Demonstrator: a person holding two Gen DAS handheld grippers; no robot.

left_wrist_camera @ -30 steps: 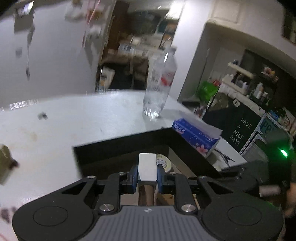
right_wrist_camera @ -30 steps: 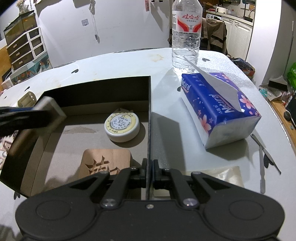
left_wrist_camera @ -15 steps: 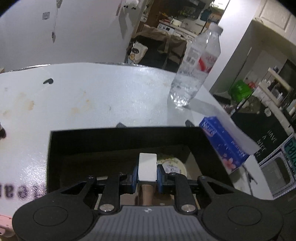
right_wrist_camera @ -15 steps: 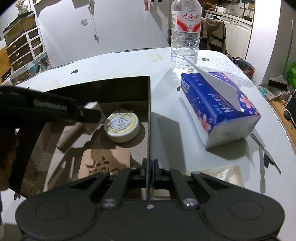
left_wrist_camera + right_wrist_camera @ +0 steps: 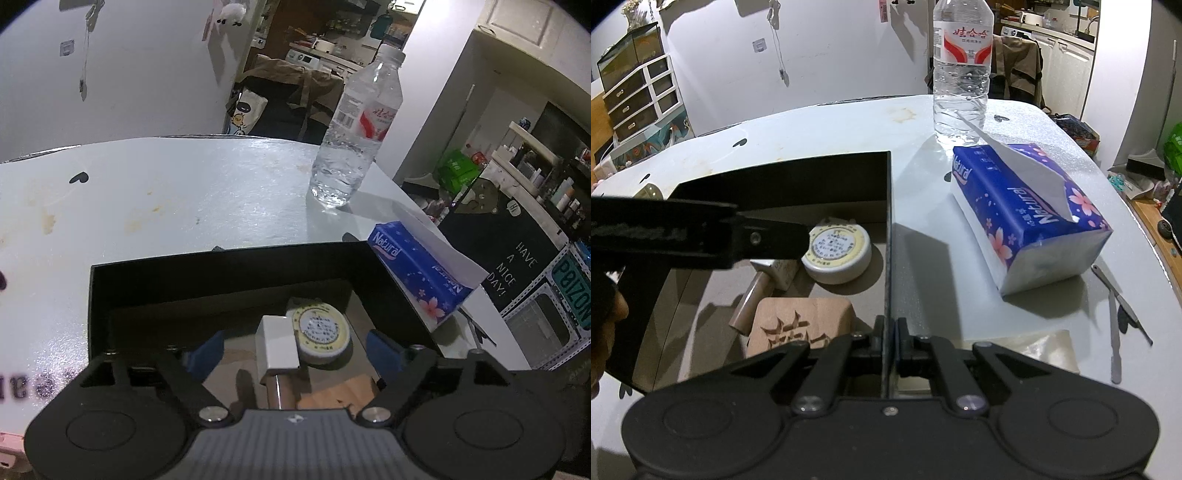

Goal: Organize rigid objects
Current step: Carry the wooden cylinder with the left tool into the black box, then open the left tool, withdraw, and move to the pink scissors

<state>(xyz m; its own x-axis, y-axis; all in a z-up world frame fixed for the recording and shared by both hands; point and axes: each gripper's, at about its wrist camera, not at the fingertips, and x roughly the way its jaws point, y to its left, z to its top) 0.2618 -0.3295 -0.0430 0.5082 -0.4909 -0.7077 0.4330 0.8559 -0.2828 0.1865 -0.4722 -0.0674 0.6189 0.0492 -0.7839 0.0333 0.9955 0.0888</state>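
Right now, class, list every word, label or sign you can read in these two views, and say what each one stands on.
"Natural": blue tissue pack.
"HAVE A NICE DAY!": black board off the table.
"P8IZON", cut off: green plate.
Red Chinese characters: water bottle label; its small print is unreadable.
Round tin lid label: too small.
Carved wooden block: a character, partly hidden.
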